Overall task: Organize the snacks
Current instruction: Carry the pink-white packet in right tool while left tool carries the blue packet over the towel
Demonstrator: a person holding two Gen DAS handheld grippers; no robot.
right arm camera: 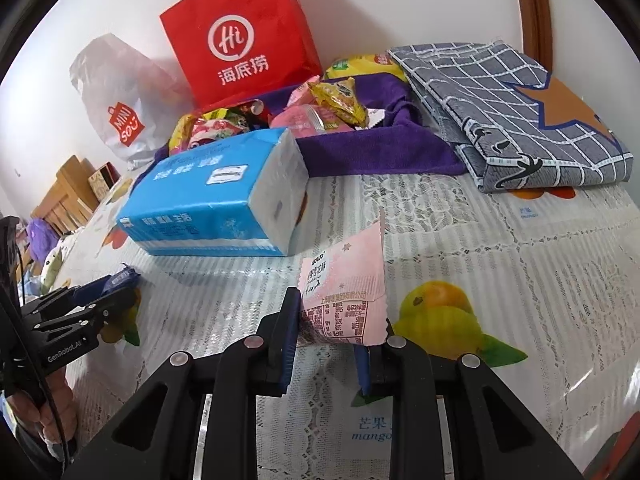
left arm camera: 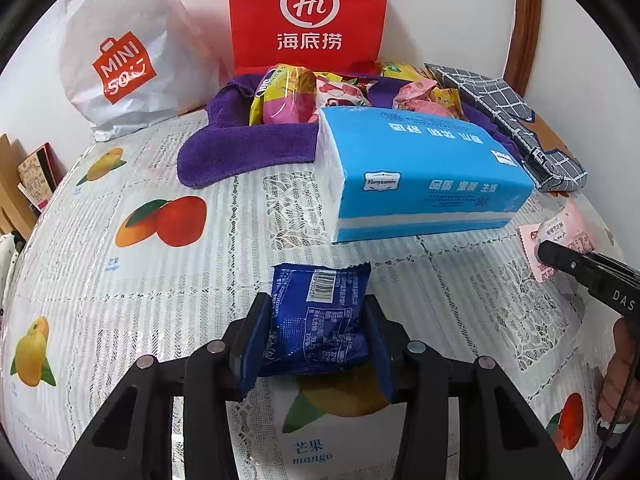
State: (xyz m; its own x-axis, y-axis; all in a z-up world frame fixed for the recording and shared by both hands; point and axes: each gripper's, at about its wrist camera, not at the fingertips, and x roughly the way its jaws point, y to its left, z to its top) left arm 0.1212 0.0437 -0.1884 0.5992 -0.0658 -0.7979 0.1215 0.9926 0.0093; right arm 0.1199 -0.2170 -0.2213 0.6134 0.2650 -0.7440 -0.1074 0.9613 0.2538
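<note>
Two snack packets are gripped, one per gripper. The left gripper (left arm camera: 316, 332) has its fingers closed on the sides of a blue packet (left arm camera: 320, 316), barcode side up, held over the tablecloth (left arm camera: 160, 280) near the camera. The right gripper (right arm camera: 328, 340) has its fingers pressed against a pink packet (right arm camera: 346, 296), which stands tilted upward from between them, printed label facing the camera; in the left view that pink packet (left arm camera: 560, 240) shows at the far right edge with the right gripper's dark finger across it.

Beyond both packets lies a blue tissue pack (left arm camera: 420, 172), flat on the tablecloth, its white end toward the left in the left view. In the right view the tissue pack (right arm camera: 220, 200) sits left of the pink packet and just beyond it. Behind the tissue pack a purple towel (left arm camera: 248, 148) is spread out, with a heap of snacks (left arm camera: 288, 96) in yellow, pink and red wrappers on it. A red bag (left arm camera: 308, 12) stands upright at the far side against the wall, touching the towel's far edge. Left of it leans a white bag (left arm camera: 124, 64). To the right of the towel rests a folded grey checked cloth (right arm camera: 520, 112). The tablecloth is lace-patterned with printed mangoes.
</note>
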